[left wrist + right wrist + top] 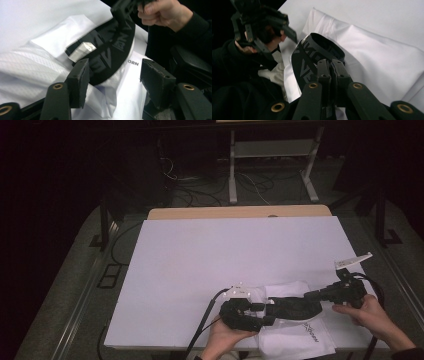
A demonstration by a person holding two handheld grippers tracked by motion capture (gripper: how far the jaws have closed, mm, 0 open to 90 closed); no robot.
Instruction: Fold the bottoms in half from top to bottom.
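Note:
A white garment [295,335] with a black lettered elastic waistband [295,307] lies at the front right of the white table [225,255]. My left gripper [262,312] hovers at the waistband's left end. In the left gripper view its jaws [116,75] stand open over the waistband [112,47] and a small white label [81,51], with the pads pressing on nothing. My right gripper [310,296] reaches in from the right. In the right gripper view it [330,63] is shut on the waistband [322,47], lifting the band off the white cloth [372,57].
The garment hangs slightly over the table's front edge [300,352]. A wooden strip [240,212] borders the far side. Beyond it stand a metal frame's legs [232,175] and floor cables [200,195]. Bare white surface spreads to the left and back.

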